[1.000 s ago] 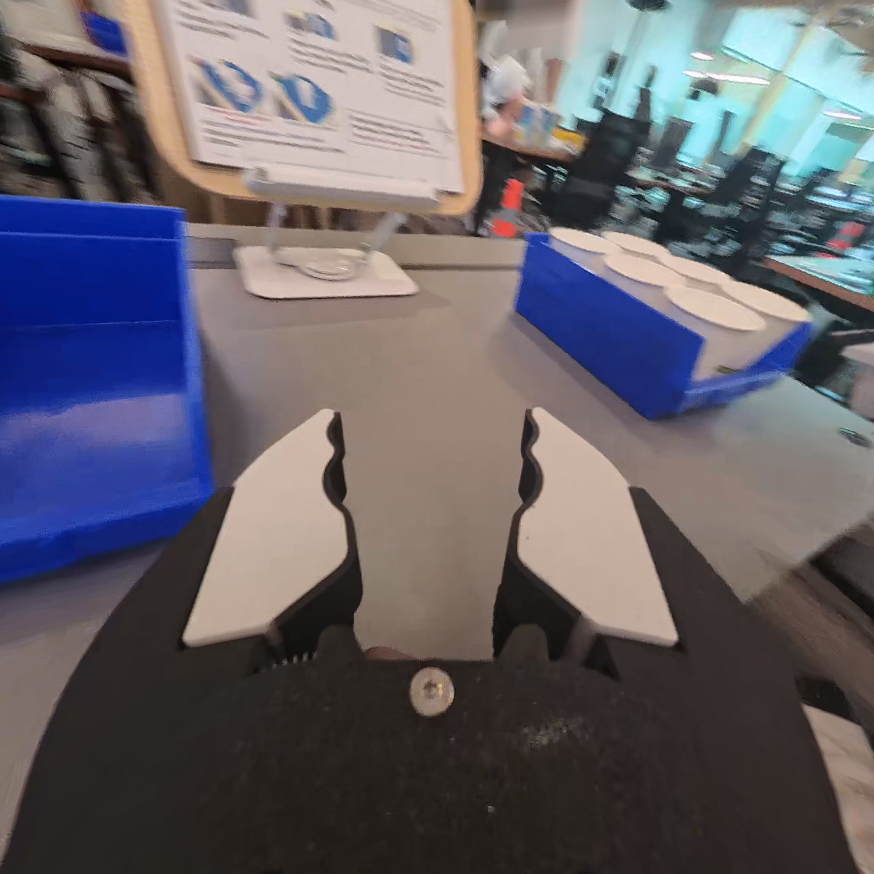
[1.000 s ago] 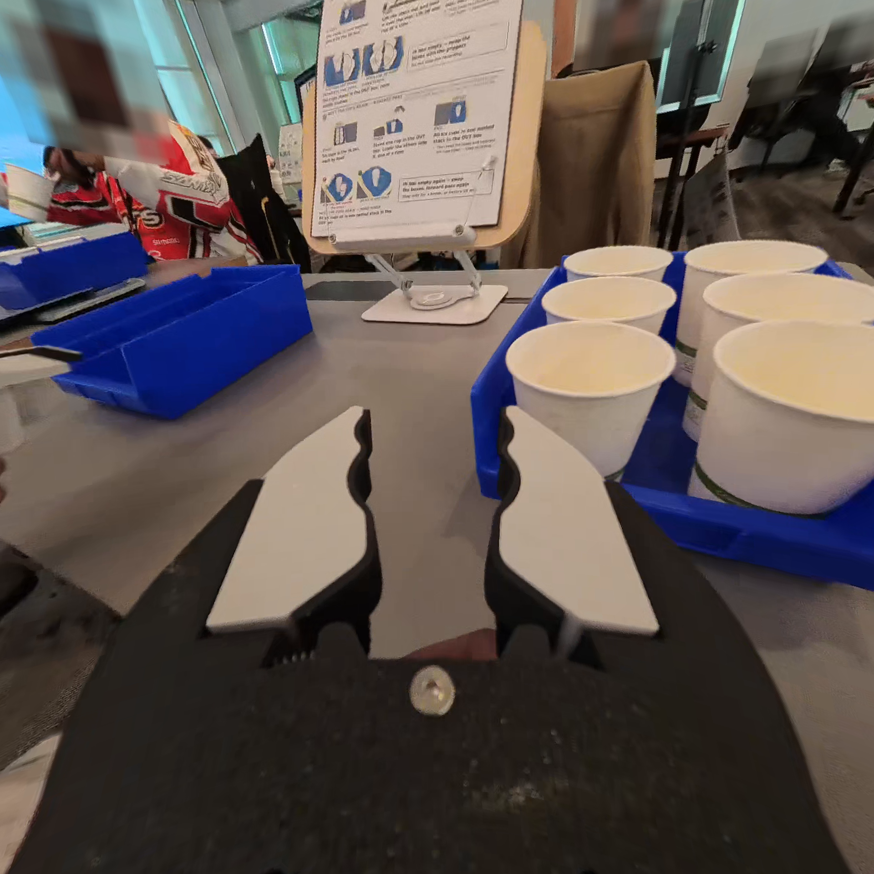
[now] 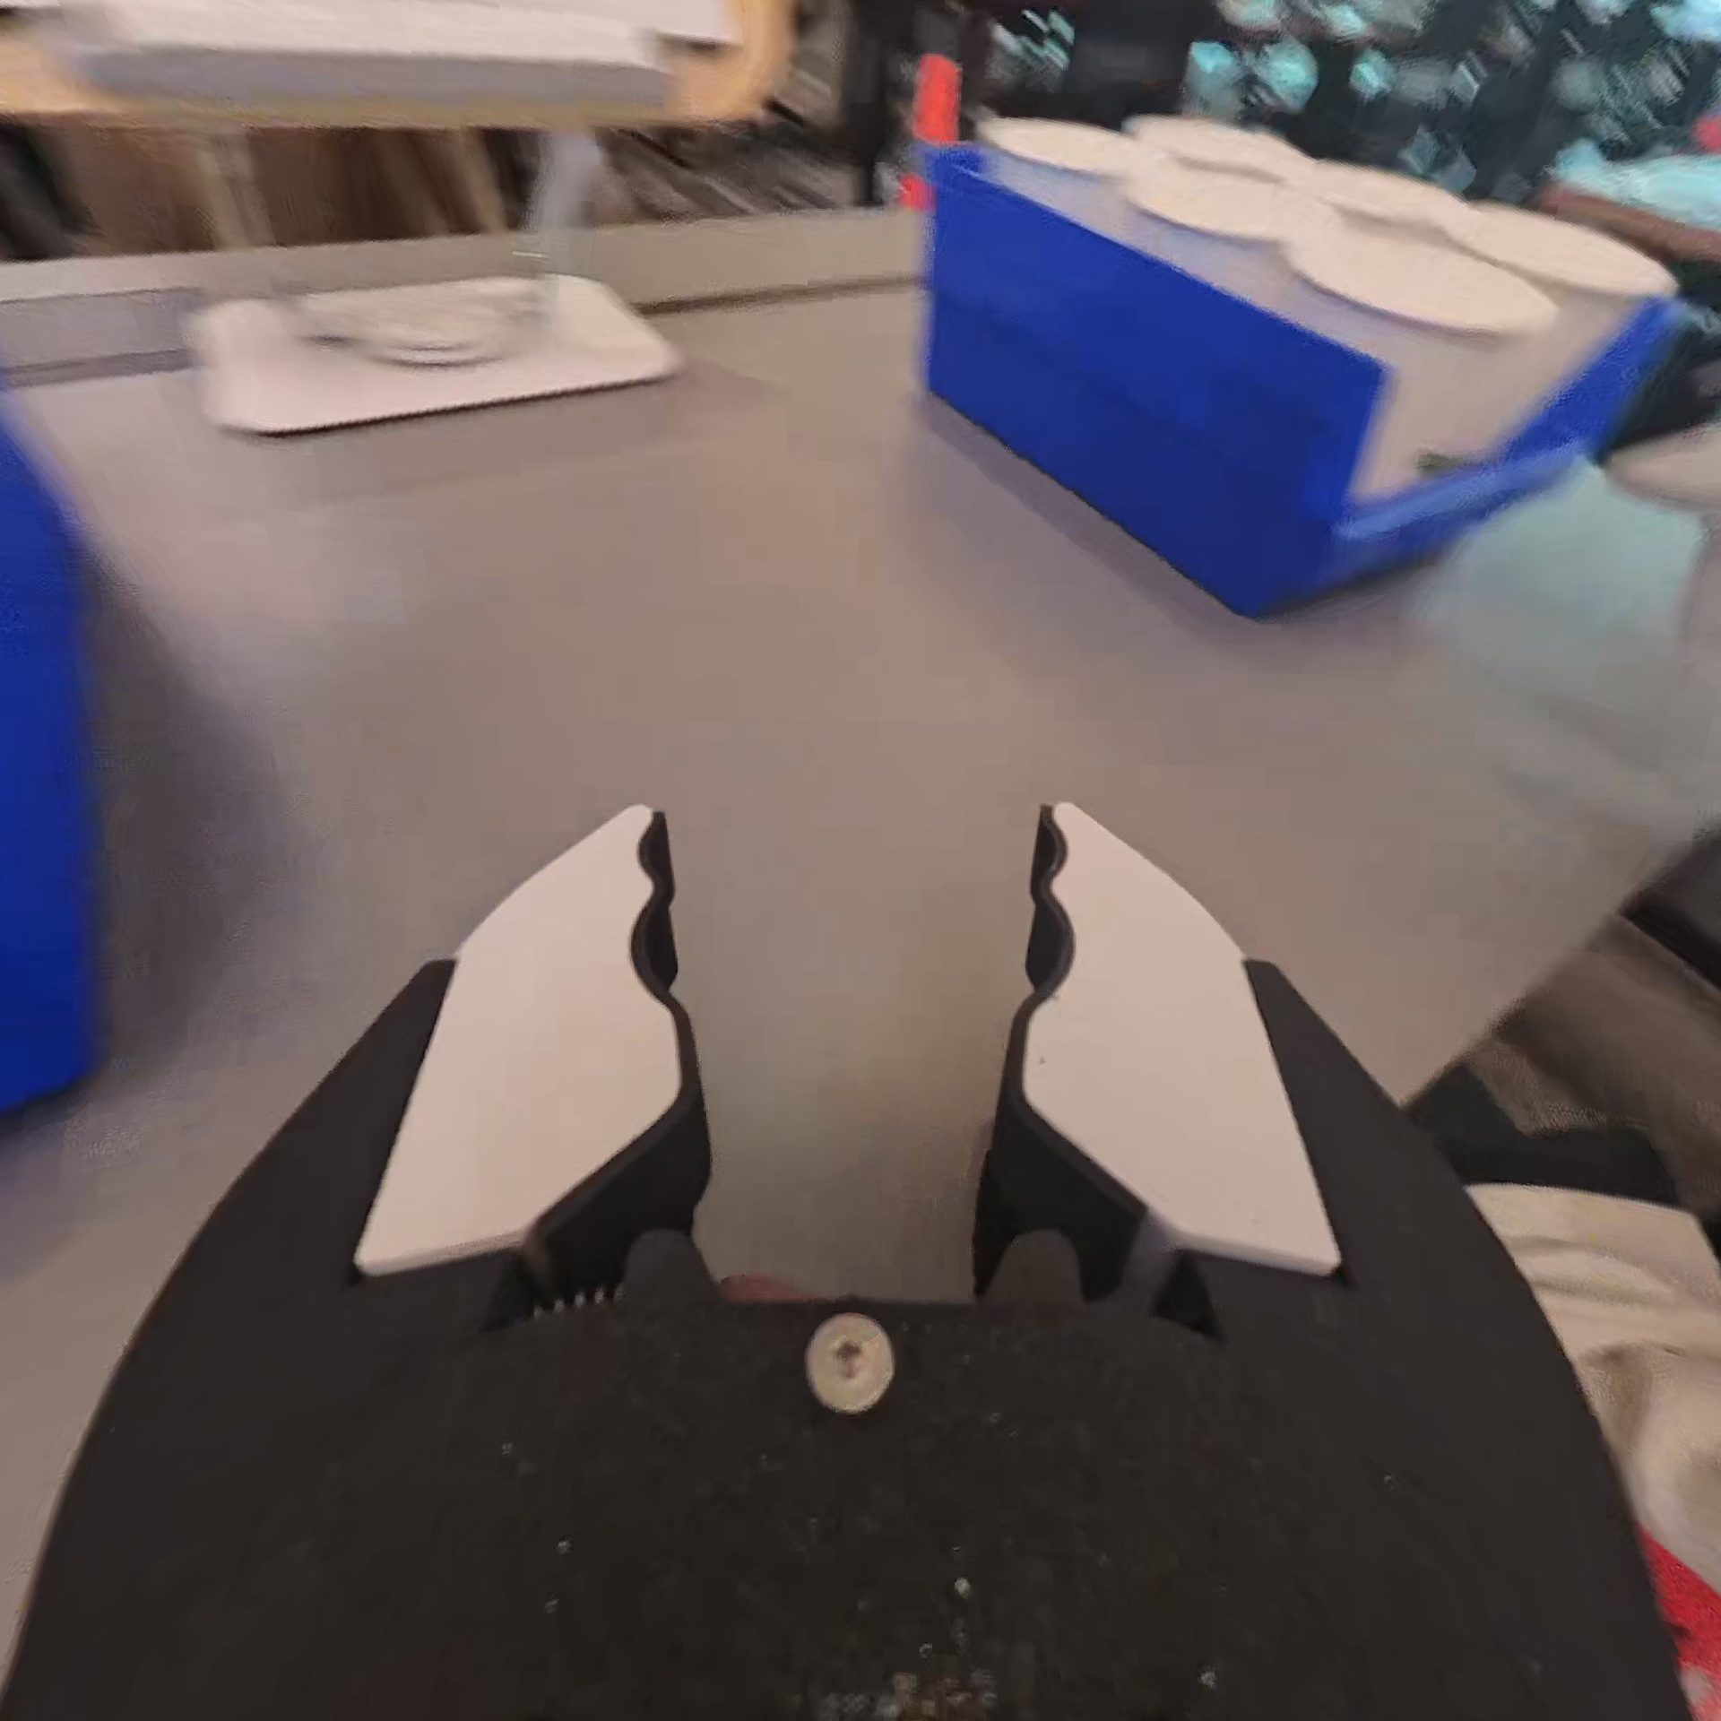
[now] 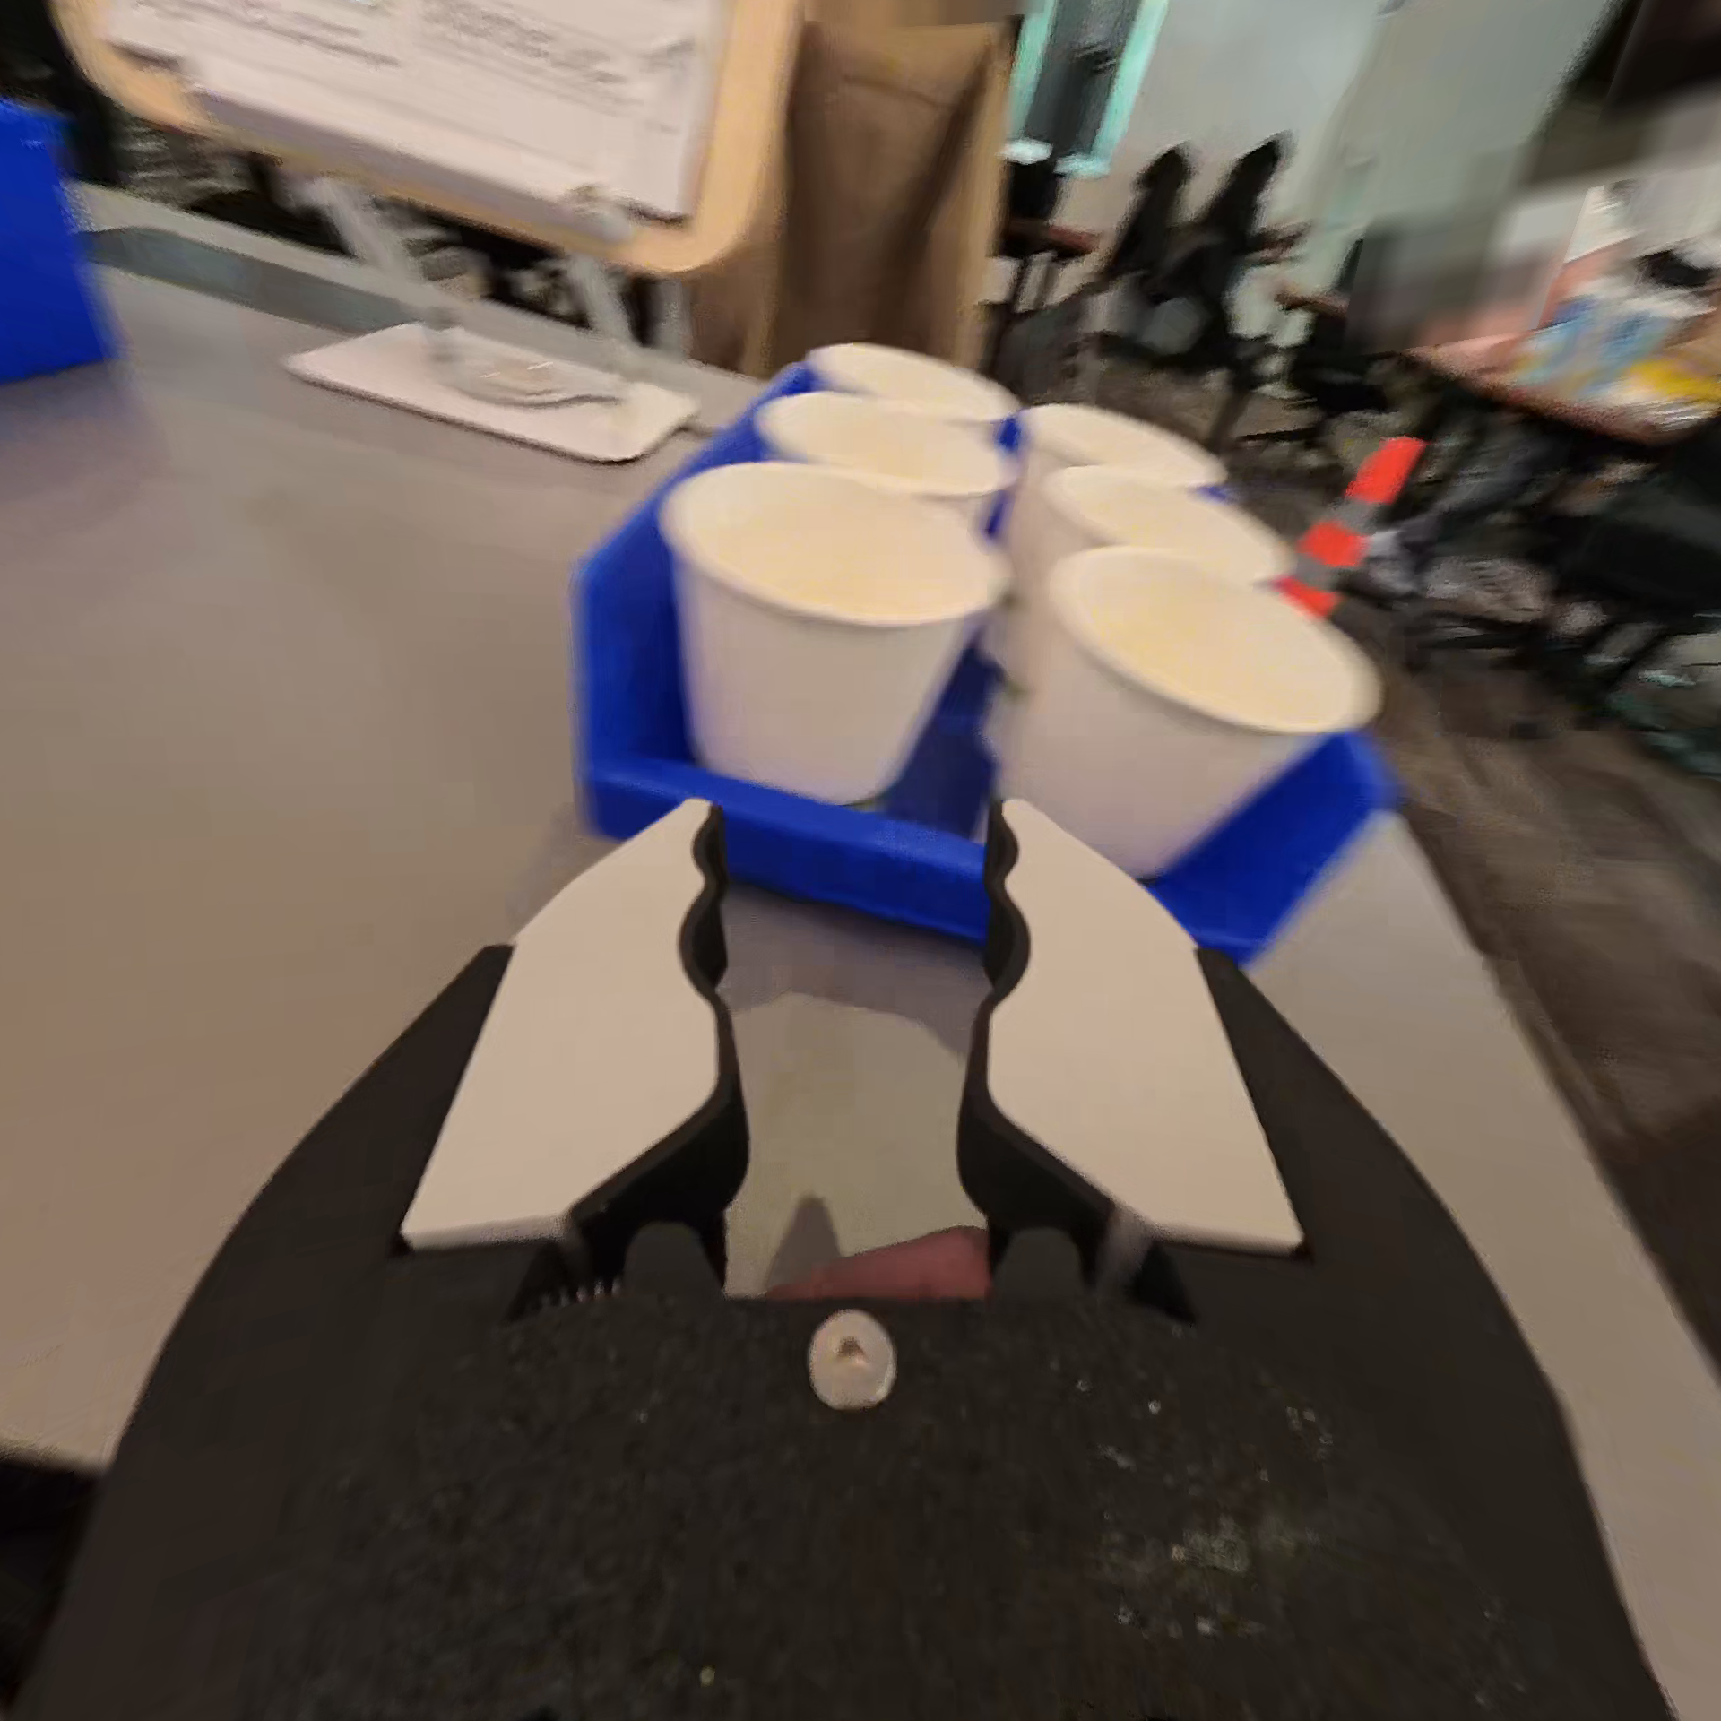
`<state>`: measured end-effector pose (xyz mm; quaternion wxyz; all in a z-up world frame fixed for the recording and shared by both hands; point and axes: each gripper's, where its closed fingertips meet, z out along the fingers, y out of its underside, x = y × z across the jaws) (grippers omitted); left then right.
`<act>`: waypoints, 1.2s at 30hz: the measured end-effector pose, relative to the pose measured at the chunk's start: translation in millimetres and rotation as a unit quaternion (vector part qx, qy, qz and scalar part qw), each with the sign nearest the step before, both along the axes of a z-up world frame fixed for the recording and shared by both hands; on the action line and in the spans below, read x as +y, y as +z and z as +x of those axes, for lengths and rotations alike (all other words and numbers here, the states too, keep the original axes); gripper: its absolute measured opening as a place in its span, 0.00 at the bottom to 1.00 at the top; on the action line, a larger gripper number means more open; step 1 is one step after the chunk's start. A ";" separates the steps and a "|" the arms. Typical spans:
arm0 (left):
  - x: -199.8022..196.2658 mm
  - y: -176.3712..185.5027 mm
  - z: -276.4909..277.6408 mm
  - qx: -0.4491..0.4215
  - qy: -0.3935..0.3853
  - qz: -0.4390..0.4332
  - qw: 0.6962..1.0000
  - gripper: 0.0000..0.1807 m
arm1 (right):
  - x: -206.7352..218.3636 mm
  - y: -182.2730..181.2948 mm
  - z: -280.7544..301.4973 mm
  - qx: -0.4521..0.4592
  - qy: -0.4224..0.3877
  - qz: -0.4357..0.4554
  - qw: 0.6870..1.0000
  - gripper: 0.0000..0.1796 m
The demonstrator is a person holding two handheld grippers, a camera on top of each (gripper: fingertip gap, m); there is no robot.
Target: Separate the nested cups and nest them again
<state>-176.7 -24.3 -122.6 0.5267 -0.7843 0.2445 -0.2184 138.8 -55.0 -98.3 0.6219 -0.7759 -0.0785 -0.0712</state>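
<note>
Several white paper cups [image 4: 819,643] stand upright in a blue bin [image 4: 838,857] on the grey table. In the right wrist view the bin lies just ahead of my right gripper [image 4: 852,824], which is open and empty, its tips near the bin's front wall. In the left wrist view the same bin [image 3: 1145,400] with its cups [image 3: 1416,289] is at the far right. My left gripper [image 3: 852,824] is open and empty over bare table, well short of the bin. Both views are blurred.
A second blue bin [image 3: 37,764] is at the left edge of the left wrist view. A white stand base [image 3: 428,354] holding a wooden board with a sheet [image 4: 447,84] stands at the back. The table's right edge [image 3: 1583,950] drops off beside my left gripper.
Both grippers have moved. The right one has swung so the cup bin is now straight ahead and closer. The left one has moved forward and rightward, with the left bin sliding out of view.
</note>
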 end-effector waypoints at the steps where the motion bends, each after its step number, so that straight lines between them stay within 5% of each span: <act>1: -5.6 1.1 29.1 0.009 -0.033 -0.002 0.999 0.40 | -1.8 5.9 21.9 0.002 -0.028 0.008 1.000 0.29; 7: 2.4 13.4 186.0 0.000 -0.121 0.006 0.993 0.35 | -0.4 5.4 87.1 0.117 -0.072 0.006 0.991 0.31; 12: 25.8 3.9 251.9 -0.007 -0.117 -0.014 0.993 0.36 | 13.0 -5.0 110.0 0.140 -0.070 -0.008 0.988 0.28; 20: 53.2 -3.6 249.7 -0.014 -0.036 -0.016 0.999 0.23 | 59.3 -35.3 119.8 0.168 -0.044 -0.074 0.982 0.22; 22: 50.3 -3.2 254.2 -0.015 -0.040 -0.023 0.999 0.10 | 61.7 -30.0 120.9 0.175 -0.048 -0.053 0.982 0.14; 25: 54.9 -3.0 252.9 0.011 -0.007 -0.015 1.000 0.07 | 62.3 -28.9 125.2 0.161 -0.078 -0.045 0.983 0.02; 36: 68.8 27.5 191.3 0.016 0.098 0.061 0.993 0.02 | 52.2 -3.1 58.0 0.180 -0.111 0.012 0.977 0.02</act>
